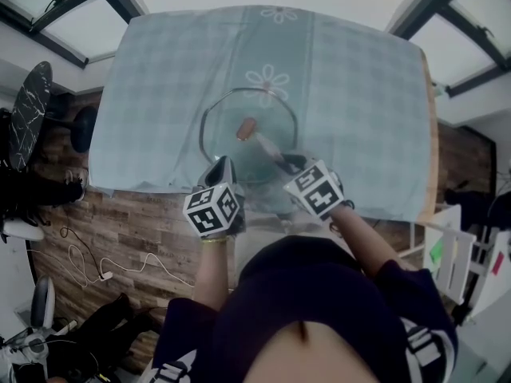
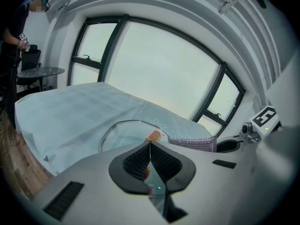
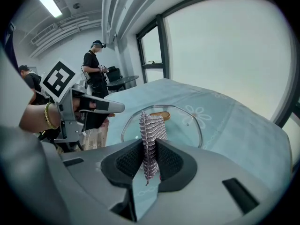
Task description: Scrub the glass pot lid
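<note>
The round glass pot lid (image 1: 231,110) lies flat on the checked tablecloth, its brown knob (image 1: 246,128) at the middle. My left gripper (image 1: 223,164) is shut on the lid's near rim. In the left gripper view the thin glass edge of the lid (image 2: 119,135) runs between that gripper's (image 2: 150,144) pads. My right gripper (image 1: 286,163) is shut on a silvery mesh scrub cloth (image 1: 267,144). The cloth (image 3: 151,128) sticks out past the gripper (image 3: 150,142) over the lid (image 3: 185,125), near the knob (image 3: 161,115). The left gripper (image 3: 93,106) shows at that view's left.
The table (image 1: 359,78) carries a pale blue-green cloth with daisy prints; its near edge (image 1: 160,188) runs just under my grippers. Wooden floor with cables (image 1: 104,266) lies at the left. A round dark table (image 1: 30,114) and two people (image 3: 96,74) stand beyond.
</note>
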{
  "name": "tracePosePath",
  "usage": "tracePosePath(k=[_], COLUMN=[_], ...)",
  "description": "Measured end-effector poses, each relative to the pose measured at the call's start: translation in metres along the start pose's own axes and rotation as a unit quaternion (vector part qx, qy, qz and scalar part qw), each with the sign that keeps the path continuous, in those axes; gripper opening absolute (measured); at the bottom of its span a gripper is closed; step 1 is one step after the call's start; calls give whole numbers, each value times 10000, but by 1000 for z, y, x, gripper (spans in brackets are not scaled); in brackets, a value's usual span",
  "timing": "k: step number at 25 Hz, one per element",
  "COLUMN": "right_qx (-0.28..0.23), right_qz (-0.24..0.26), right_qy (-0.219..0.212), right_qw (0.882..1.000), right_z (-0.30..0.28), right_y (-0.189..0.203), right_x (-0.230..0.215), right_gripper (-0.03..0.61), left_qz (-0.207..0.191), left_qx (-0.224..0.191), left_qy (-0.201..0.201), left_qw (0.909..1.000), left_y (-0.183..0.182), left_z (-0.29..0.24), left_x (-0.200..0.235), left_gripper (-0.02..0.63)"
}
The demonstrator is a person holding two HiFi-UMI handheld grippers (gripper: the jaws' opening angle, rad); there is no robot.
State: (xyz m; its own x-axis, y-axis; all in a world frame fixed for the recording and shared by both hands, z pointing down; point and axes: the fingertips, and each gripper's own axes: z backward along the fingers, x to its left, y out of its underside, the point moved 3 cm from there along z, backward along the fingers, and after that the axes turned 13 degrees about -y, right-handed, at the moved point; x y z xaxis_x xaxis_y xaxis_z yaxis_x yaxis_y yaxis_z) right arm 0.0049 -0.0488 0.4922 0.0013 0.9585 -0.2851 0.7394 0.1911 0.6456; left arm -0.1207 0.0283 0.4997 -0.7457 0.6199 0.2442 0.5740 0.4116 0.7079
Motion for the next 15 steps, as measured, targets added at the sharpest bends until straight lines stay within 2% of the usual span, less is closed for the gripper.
tracePosePath(k=[8,15], right_qx=[50,191], right_qz=[-151,-197], right_qy=[392,649], right_qw=[9991,9975], right_z=[3,-2], right_y=[-9,-18], right_x=[-39,-67], right_gripper=[76,77], left_qz=[-104,-377], left_qx=[125,257], left_qy=[65,218], left_qw=[9998,9987], left_y=[-11,-20], left_z=[-13,-24], left_x=[4,3], left_gripper=[5,5])
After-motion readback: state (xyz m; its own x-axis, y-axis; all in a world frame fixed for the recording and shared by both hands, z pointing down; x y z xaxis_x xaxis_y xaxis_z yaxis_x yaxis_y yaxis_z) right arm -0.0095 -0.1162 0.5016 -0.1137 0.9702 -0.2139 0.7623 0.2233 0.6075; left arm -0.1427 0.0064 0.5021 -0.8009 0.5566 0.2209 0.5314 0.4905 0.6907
